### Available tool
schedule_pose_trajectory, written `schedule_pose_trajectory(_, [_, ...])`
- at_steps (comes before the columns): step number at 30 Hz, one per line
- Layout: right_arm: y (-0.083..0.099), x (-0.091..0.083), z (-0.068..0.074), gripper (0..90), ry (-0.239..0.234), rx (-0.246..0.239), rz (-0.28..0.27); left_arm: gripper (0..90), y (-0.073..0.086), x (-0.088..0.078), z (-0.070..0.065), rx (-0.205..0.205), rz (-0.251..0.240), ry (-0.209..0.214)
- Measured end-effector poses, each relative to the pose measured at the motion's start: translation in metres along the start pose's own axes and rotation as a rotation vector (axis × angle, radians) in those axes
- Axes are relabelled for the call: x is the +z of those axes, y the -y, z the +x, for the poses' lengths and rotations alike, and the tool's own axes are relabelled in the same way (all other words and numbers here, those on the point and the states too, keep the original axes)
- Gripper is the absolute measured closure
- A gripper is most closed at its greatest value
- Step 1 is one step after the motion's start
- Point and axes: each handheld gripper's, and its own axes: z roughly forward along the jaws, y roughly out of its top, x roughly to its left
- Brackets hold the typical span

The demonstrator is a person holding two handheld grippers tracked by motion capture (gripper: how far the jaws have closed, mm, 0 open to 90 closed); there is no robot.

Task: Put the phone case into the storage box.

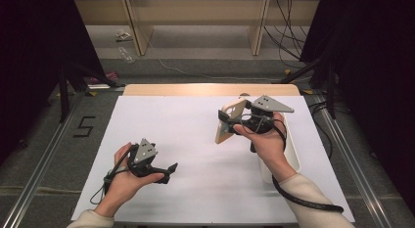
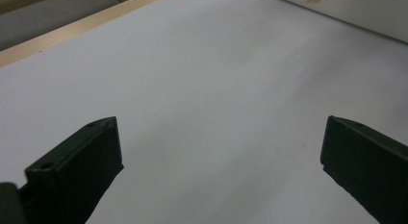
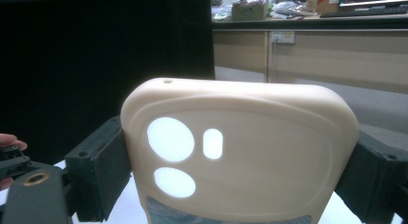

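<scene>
Trays first: one white tray (image 1: 293, 154) sits on the right side of the table (image 1: 195, 140), partly under the right arm, and I cannot tell what is in it. Right gripper (image 1: 230, 124) is lifted above the table, jaws squeezed on both sides of a phone case (image 1: 229, 121). Left gripper (image 1: 169, 171) is low near the table's front, its jaws wide apart with nothing between them. That case is cream and smooth, with rounded corners, three camera holes and a tiny hole near its top edge.
</scene>
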Motion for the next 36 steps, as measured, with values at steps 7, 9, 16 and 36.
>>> schedule_pose_trajectory(7, [-0.003,-0.003,-0.004,12.4,0.017,0.006,-0.004,0.4,0.001,0.000,0.002,-0.007,0.002,-0.004])
schedule_pose_trajectory(9, [-0.004,-0.004,-0.006,12.4,0.021,0.009,-0.006,0.4,0.001,0.000,0.003,-0.006,0.002,-0.006])
schedule_pose_trajectory(16, [-0.007,-0.008,-0.011,12.4,0.040,0.015,-0.009,0.4,0.004,-0.002,0.006,-0.016,0.005,-0.011])
schedule_pose_trajectory(36, [-0.012,-0.015,-0.021,12.4,0.079,0.021,-0.015,0.4,0.005,-0.003,0.008,-0.019,0.002,-0.018])
